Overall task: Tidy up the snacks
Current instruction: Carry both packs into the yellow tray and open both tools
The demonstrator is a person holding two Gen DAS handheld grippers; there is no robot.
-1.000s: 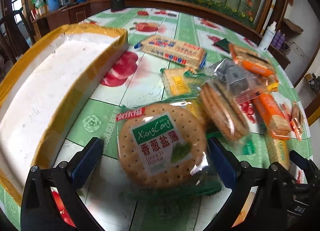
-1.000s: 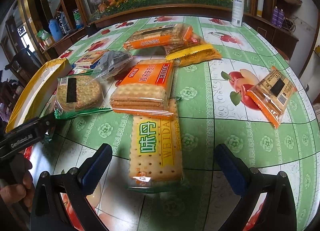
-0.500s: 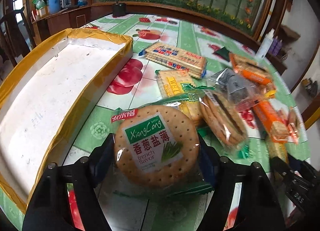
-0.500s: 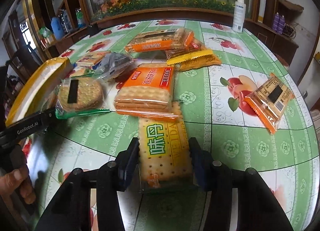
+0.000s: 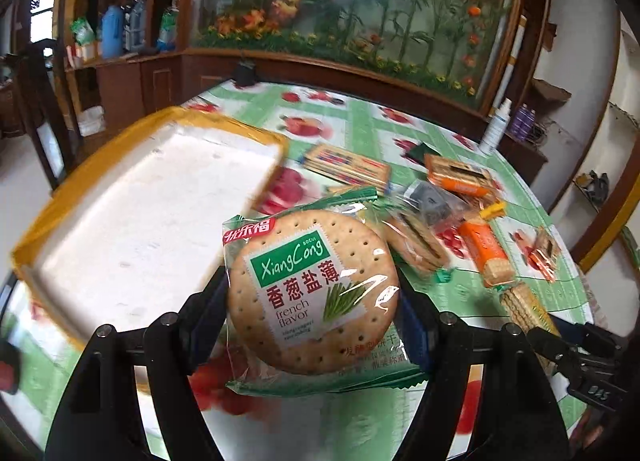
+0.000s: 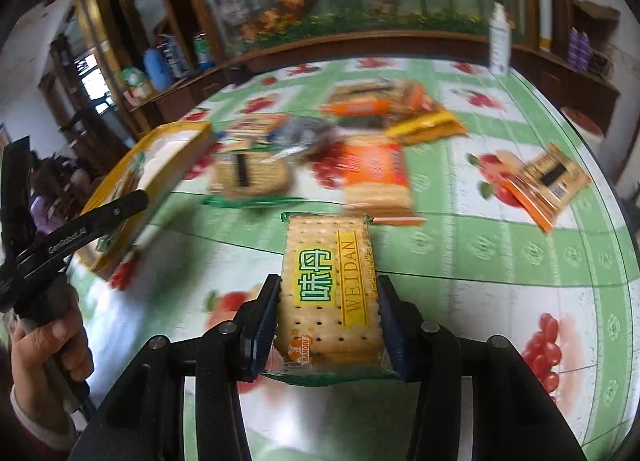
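My left gripper (image 5: 314, 325) is shut on a round cracker pack (image 5: 312, 285) with a green "XiangCong" label, held above the table beside the white box with a yellow rim (image 5: 140, 221). Its blue pads press the pack's left and right edges. My right gripper (image 6: 328, 309) holds a rectangular "Weidan" cracker pack (image 6: 328, 273) lifted off the green fruit-print tablecloth (image 6: 500, 261); its jaws are closing tight on the pack's long sides. In the right wrist view the left gripper (image 6: 80, 229) shows at the left, held by a hand (image 6: 48, 349).
Several snack packs lie mid-table: an orange pack (image 6: 376, 177), a round cracker pack (image 6: 250, 177), a yellow one (image 6: 428, 127) and an orange one far right (image 6: 544, 181). A spray bottle (image 6: 500, 41) stands at the table's far edge. A wooden cabinet runs behind.
Both grippers went from wide open to shut on their packs, then rose with them off the table. The left one has swung toward the white box.
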